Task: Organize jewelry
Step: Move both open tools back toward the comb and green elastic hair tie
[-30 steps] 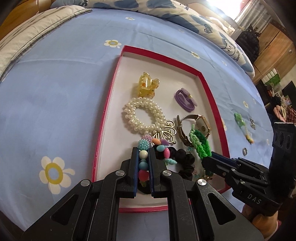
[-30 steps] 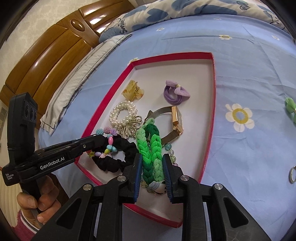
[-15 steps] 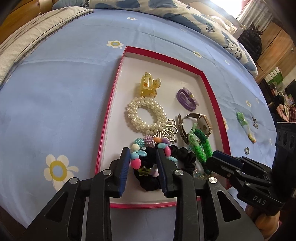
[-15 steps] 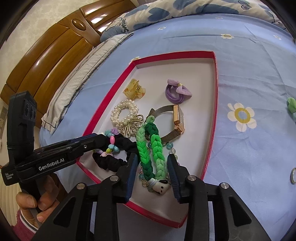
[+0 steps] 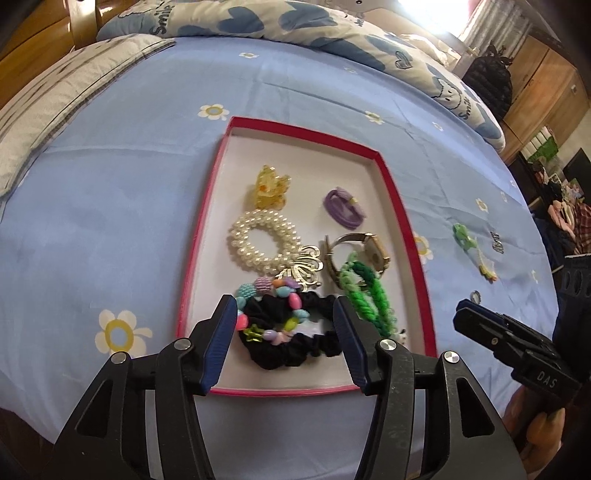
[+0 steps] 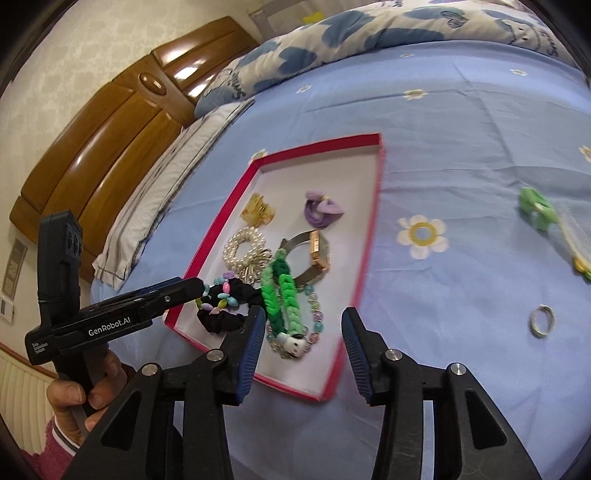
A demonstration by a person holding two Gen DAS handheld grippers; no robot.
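Note:
A red-rimmed white tray [image 5: 391, 184] [image 6: 373, 236] lies on the blue bedsheet. It holds a colourful bead bracelet [image 5: 275, 291] on a black scrunchie [image 5: 291, 347], a green braided bracelet [image 5: 369, 295] [image 6: 282, 295], a pearl bracelet [image 5: 260, 240], a yellow claw clip [image 5: 267, 186], a purple hair tie [image 5: 343, 203] and a gold watch [image 5: 373, 251]. My left gripper [image 5: 284, 339] is open and empty over the scrunchie at the tray's near end. My right gripper [image 6: 303, 347] is open and empty above the green bracelet's near end.
On the sheet right of the tray lie a green hair clip [image 6: 535, 206] [image 5: 465, 236], a small ring [image 6: 541, 319] and a comb-like piece [image 6: 580, 240]. Pillows [image 5: 258, 18] and a wooden headboard [image 6: 110, 140] stand at the bed's far end.
Both grippers opened and pulled back toward me. The left let go of the bead bracelet and the right let go of the green braided bracelet; both now lie in the tray.

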